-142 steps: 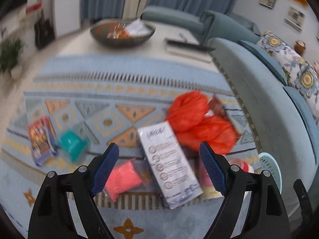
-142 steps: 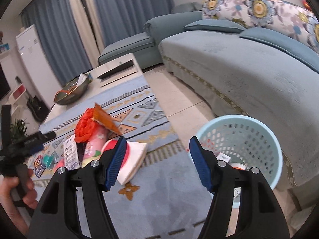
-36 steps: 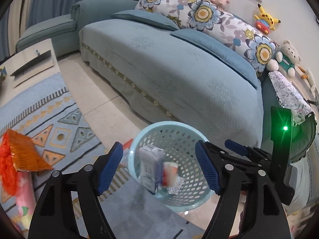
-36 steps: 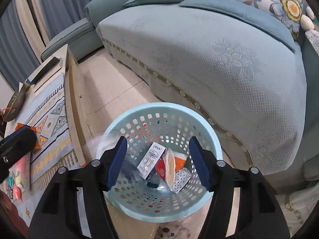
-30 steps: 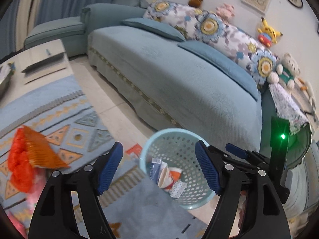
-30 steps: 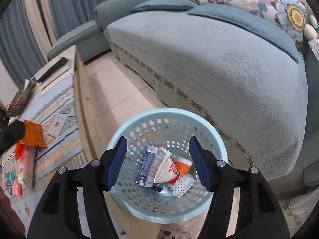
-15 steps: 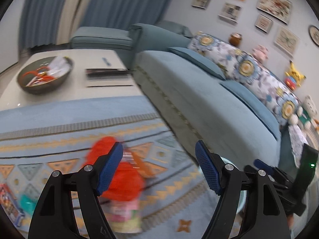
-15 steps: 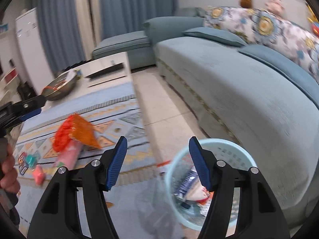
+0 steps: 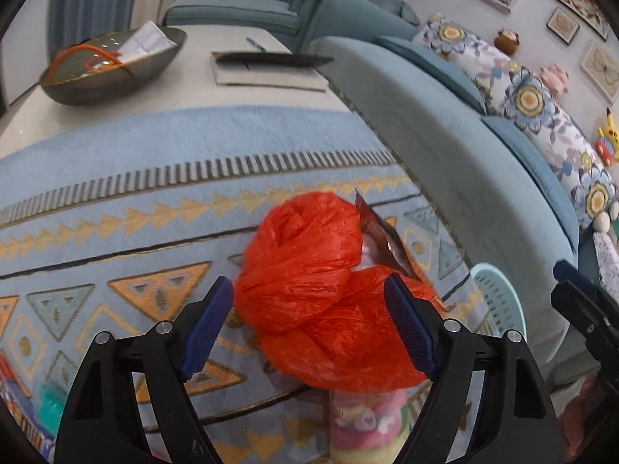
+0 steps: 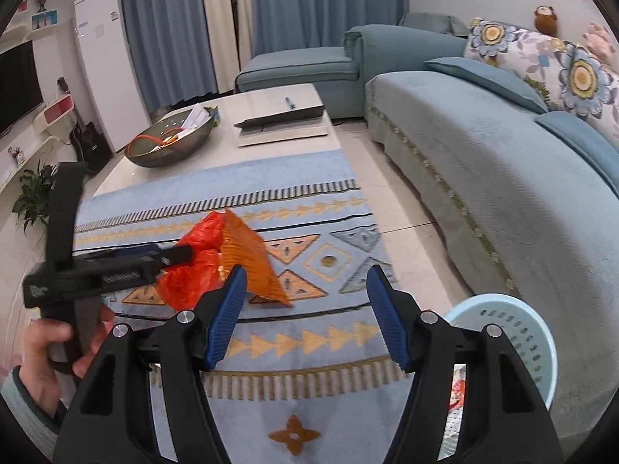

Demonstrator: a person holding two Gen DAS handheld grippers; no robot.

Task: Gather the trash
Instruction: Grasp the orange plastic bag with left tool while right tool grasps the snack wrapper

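While the laundry-style basket (image 10: pixel 506 332) now sits off at the right edge of both views instead of centred below, the left gripper (image 9: pixel 309 324) has swung over to the orange plastic bag (image 9: pixel 313 282), left of the basket on the rug (image 9: pixel 154 162); its jaws are opening, framing the bag without pressing it. The right gripper (image 10: pixel 305 313) hovers between bag and basket, jaws apart and empty. A fresh pickup seems under way.

No lettering is legible: white print on the black handheld left gripper (image 10: pixel 182 255) and on the pink patterned packet (image 9: pixel 367 421) is blurred.
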